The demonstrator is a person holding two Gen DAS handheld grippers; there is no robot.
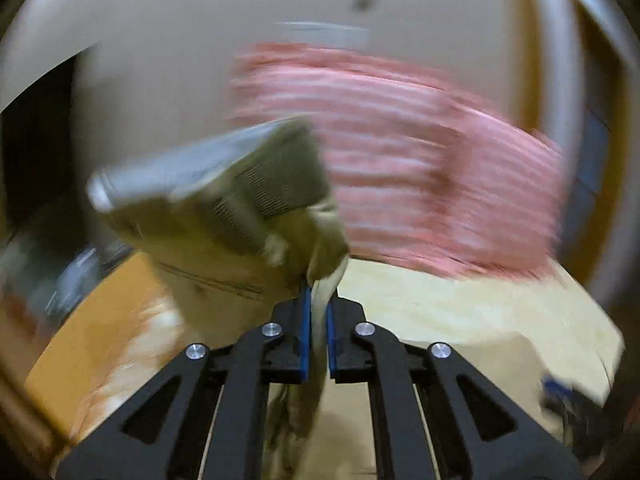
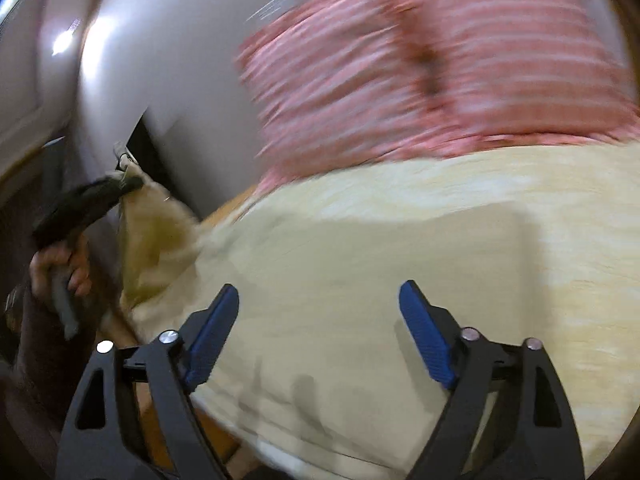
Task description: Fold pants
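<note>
The pants [image 1: 224,220] are beige-olive with a ribbed waistband. My left gripper [image 1: 317,292] is shut on a fold of them and holds them up off the bed. In the right wrist view the left gripper [image 2: 124,184] shows at far left with the pants [image 2: 156,240] hanging from it, part of them trailing onto the bed. My right gripper [image 2: 318,300] is open and empty, above the pale yellow bedspread [image 2: 400,240], to the right of the pants.
A pink striped pillow [image 2: 440,60] lies at the head of the bed; it also shows in the left wrist view [image 1: 420,168]. An orange sheet [image 1: 100,320] shows at the bed's left side. A grey wall [image 2: 160,60] stands behind. Both views are motion-blurred.
</note>
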